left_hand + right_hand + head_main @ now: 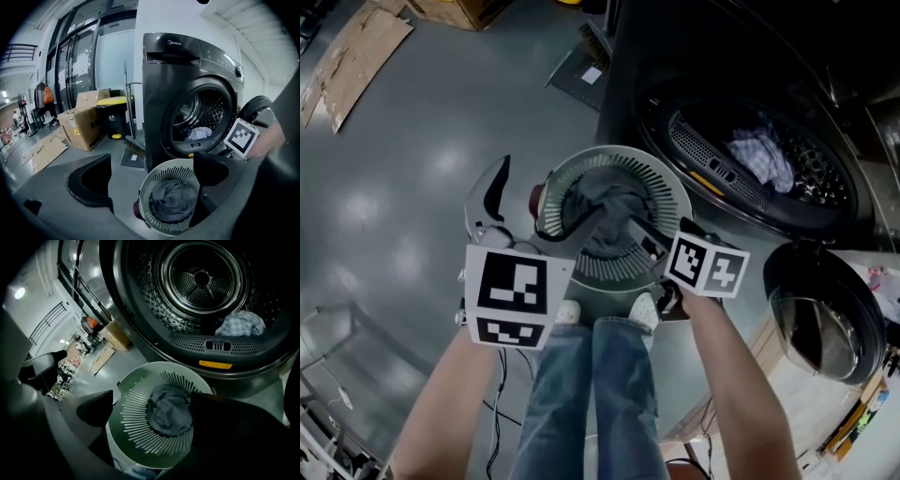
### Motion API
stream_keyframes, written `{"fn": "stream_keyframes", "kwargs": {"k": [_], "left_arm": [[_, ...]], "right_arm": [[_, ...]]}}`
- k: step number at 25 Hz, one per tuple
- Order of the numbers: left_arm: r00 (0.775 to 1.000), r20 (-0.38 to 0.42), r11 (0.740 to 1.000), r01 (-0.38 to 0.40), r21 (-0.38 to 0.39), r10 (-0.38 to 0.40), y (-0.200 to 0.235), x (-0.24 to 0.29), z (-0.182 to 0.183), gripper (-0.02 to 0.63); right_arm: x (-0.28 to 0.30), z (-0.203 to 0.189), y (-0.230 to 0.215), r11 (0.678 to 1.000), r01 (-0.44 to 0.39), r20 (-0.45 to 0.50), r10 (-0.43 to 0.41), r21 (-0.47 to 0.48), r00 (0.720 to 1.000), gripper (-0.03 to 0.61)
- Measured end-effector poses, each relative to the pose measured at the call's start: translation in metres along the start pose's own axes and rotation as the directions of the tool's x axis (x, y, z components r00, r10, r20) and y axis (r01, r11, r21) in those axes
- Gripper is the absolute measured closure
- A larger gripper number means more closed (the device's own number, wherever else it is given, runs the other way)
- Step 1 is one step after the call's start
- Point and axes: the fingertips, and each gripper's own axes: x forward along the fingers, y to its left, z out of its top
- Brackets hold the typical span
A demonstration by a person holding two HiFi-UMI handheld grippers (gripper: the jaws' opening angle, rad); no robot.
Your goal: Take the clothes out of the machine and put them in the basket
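A round white slotted basket (581,183) stands on the floor in front of the dark front-loading machine (722,56). A grey garment (614,211) lies in the basket's bottom. My right gripper (633,230) hangs over the basket, open, with nothing between its fingers; its view looks down on the basket (136,413) and the grey garment (168,414). My left gripper (534,208) is at the basket's left rim, open and empty; its view shows the basket (159,180) too. A pale checked cloth (761,155) still lies in the drum (201,282).
The machine's round door (820,314) stands open at the right. The person's legs and shoes (600,314) are just behind the basket. Cardboard boxes (82,124), flat cardboard (352,56) and a dustpan (577,70) lie on the grey floor to the left.
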Motion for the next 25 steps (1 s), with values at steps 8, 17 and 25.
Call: {"fn": "stream_keyframes", "kwargs": {"k": [8,17,25], "left_arm": [[0.994,-0.092,0.998,0.060,-0.003,-0.060,-0.050,0.055,-0.018,0.066],[0.947,-0.274,0.978,0.120,-0.173,-0.165,-0.117,0.120,-0.027,0.066],[0.888,-0.438,0.985,0.080,-0.154,-0.141,-0.149,0.141,-0.041,0.068]], "right_arm": [[-0.011,0.045,-0.066,0.960,0.182,0.111,-0.162,-0.213,0.981,0.086],[-0.037,0.127,-0.185,0.855,0.459,0.237,-0.407,-0.241,0.882,0.086],[-0.030,0.180,-0.260,0.656,0.605,0.151,-0.612,-0.451,0.776,0.086]]}}
